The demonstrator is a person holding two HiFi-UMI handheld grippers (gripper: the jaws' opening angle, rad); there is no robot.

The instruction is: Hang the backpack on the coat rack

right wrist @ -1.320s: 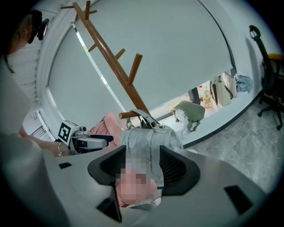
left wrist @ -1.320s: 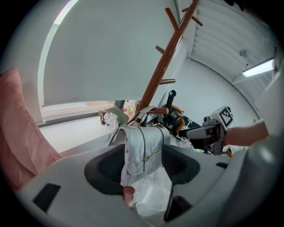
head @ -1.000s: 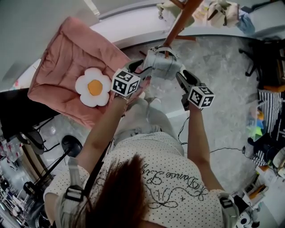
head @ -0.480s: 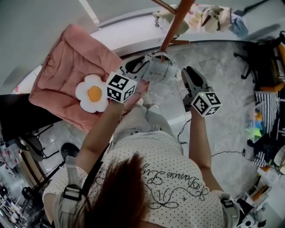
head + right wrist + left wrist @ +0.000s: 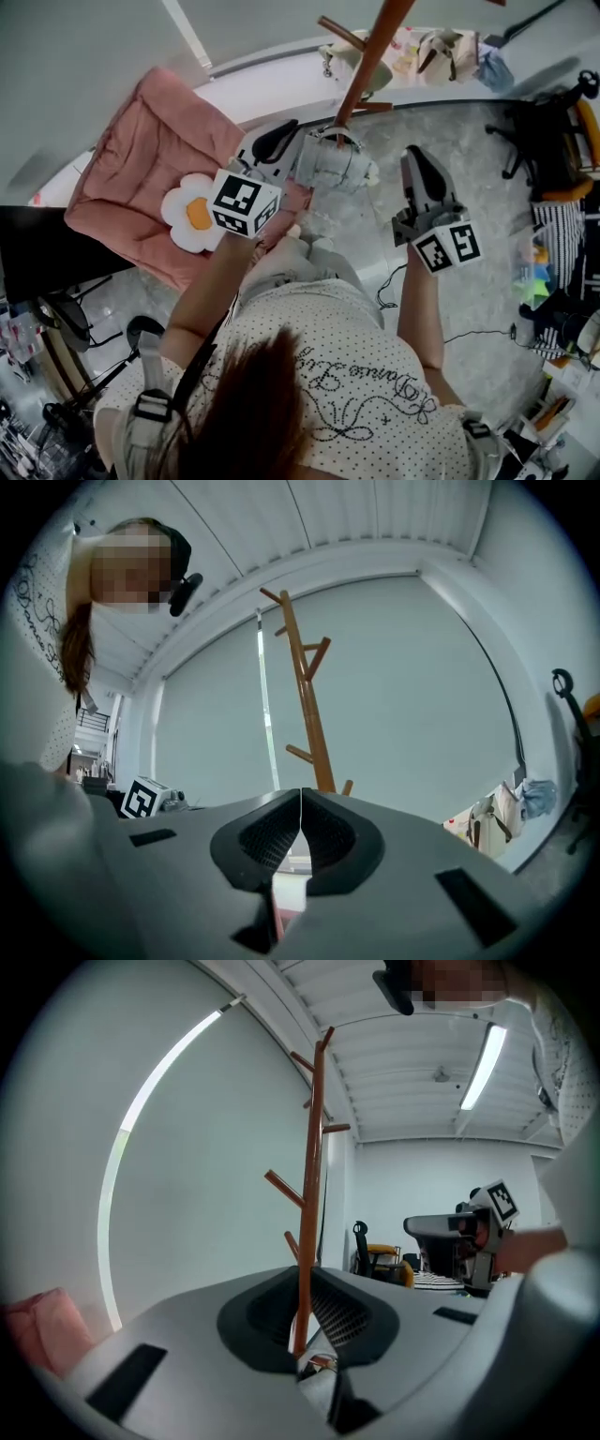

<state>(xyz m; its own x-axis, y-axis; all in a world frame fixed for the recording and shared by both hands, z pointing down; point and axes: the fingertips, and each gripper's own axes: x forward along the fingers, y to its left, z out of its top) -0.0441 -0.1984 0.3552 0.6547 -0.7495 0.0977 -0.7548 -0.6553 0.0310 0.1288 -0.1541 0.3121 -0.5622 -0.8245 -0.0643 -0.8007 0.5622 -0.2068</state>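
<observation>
Floor (image 5: pixel 487 206), backpack (image 5: pixel 330 167) in level left gripper (image 5: pixel 283 138)

Grey marbled floor (image 5: pixel 469 187), curving away to the far side. At its far edge, against a white raised ledge (image 5: pixel 272 75), a brown wooden coat rack (image 5: pixel 370 56) standing upright. At the far right, a black office chair with an orange seat (image 5: pixel 553 141). Nearer, on the right, a thin black cable (image 5: pixel 473 317) trailing across the floor. On the left, a pink quilted cushion (image 5: pixel 131 169), whatever carries it not visible, with a white flower-shaped pillow with a yellow centre (image 5: pixel 187 214) lying on it.
</observation>
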